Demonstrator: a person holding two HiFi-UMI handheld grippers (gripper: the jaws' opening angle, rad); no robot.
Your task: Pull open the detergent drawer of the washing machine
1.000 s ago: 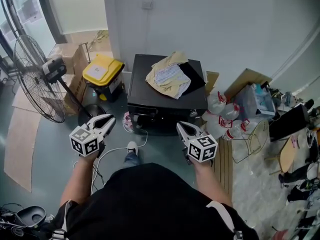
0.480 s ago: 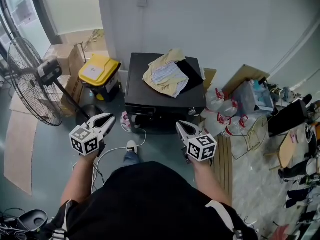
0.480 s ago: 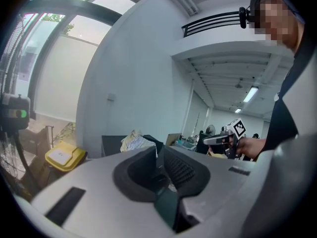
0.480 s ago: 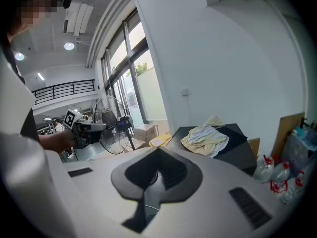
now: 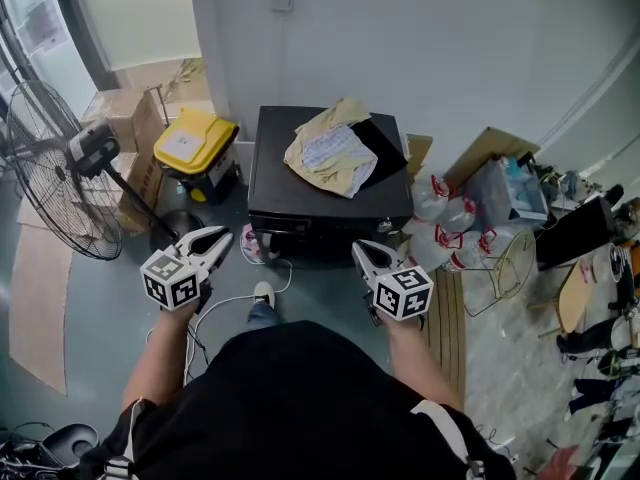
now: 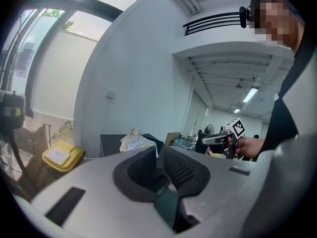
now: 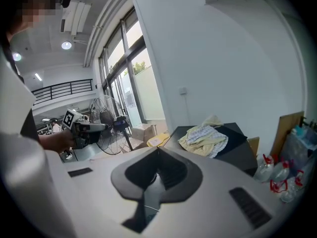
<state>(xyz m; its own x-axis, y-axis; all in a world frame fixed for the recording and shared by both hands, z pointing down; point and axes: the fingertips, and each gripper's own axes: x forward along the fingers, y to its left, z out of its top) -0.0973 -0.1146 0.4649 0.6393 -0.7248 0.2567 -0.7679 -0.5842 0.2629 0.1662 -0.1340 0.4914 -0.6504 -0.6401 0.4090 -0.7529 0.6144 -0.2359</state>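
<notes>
Two tools we hold, left gripper (image 5: 221, 238) and right gripper (image 5: 360, 249), jaws closed on nothing; one cloth pile (image 5: 328, 154) tops one washing machine (image 5: 285, 188).

I count one black washing machine (image 5: 330, 196) against the wall, with one heap of cloths (image 5: 330, 153) on its lid. Left of the machine there is one yellow-lidded bin (image 5: 195, 146) and, further left, one standing fan (image 5: 55, 183). One switch plate (image 5: 283, 3) sits on the wall above the machine. To its right lie several clear bottles (image 5: 447, 216), too bunched to count. In front of it are two grippers: the left gripper (image 5: 225, 236) and the right gripper (image 5: 358, 249).
</notes>
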